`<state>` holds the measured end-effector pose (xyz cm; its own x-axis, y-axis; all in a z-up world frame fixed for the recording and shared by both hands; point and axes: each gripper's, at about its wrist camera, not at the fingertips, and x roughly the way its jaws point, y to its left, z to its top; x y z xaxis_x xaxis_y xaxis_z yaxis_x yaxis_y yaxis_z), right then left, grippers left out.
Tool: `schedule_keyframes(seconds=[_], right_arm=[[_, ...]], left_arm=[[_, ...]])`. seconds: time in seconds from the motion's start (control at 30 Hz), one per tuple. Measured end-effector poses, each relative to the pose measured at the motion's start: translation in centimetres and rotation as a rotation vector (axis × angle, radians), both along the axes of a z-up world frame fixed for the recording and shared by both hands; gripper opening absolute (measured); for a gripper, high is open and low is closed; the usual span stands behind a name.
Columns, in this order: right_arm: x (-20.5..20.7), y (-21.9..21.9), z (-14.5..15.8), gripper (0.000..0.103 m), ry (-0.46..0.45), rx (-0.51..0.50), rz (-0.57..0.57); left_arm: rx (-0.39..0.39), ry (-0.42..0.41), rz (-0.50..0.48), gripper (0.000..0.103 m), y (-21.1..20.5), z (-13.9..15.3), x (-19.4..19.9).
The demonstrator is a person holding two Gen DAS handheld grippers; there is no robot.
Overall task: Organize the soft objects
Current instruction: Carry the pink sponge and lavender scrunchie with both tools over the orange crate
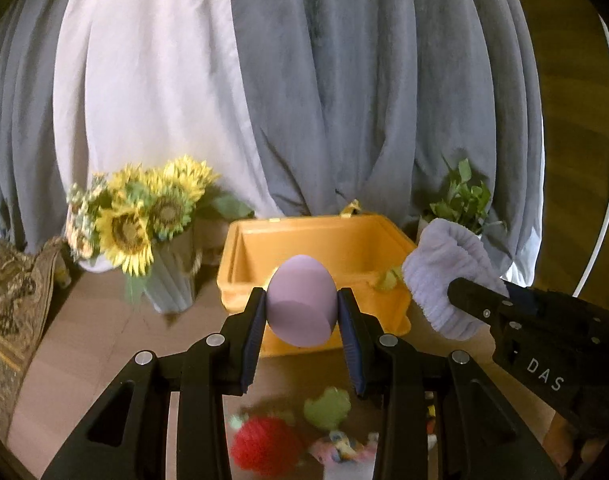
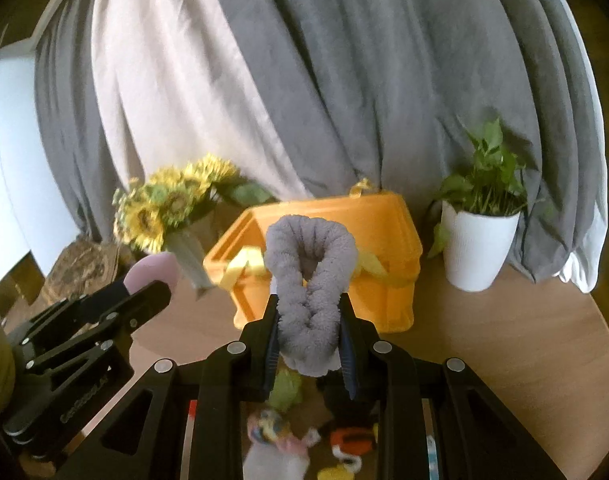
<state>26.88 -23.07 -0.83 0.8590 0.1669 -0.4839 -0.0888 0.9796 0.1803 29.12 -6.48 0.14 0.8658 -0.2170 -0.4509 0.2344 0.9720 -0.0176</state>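
Currently: L gripper [image 1: 302,310] clamps lilac sponge egg [image 1: 301,300]; R gripper [image 2: 309,320] pinches grey fleece band [image 2: 309,280]. Risk: sponge squirts out before orange bin [image 1: 316,228] at 12 o'clock.

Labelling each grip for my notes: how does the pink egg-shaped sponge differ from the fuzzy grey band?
The pink sponge is smooth and solid, an egg shape with one flat face; the grey band is fluffy, an open loop pinched flat. The sponge sits in the left gripper, the band in the right gripper. Both are clamped in front of the yellow bin.
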Motion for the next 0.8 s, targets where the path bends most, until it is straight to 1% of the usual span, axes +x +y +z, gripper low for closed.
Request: schedule_keyframes(seconds=[0.1, 0.27, 0.47, 0.6, 0.8], right_arm=[[1.1, 0.6, 0.8, 0.027, -0.023, -0.014, -0.019], [3.2, 1.5, 2.1, 0.027, -0.056, -0.028, -0.041], [6.3, 2.0, 2.9, 0.027, -0.068, -0.046, -0.058], [9.0, 1.9, 3.2, 0.027, -0.052, -0.058, -0.060], [12.9, 1.3, 2.3, 0.027, -0.002, -0.078, -0.053]], left_arm=[[-0.010, -0.007, -0.023, 0.036, 0.5, 0.6, 1.7], [-0.005, -0.027, -0.039, 0.036, 0.9, 1.5, 4.4], [0.010, -0.028, -0.048, 0.036, 0.8, 2.0, 7.8], [0.009, -0.009, -0.048, 0.036, 0.5, 1.7, 10.5], [0.022, 0.031, -0.047, 0.036, -0.6, 0.2, 14.4]])
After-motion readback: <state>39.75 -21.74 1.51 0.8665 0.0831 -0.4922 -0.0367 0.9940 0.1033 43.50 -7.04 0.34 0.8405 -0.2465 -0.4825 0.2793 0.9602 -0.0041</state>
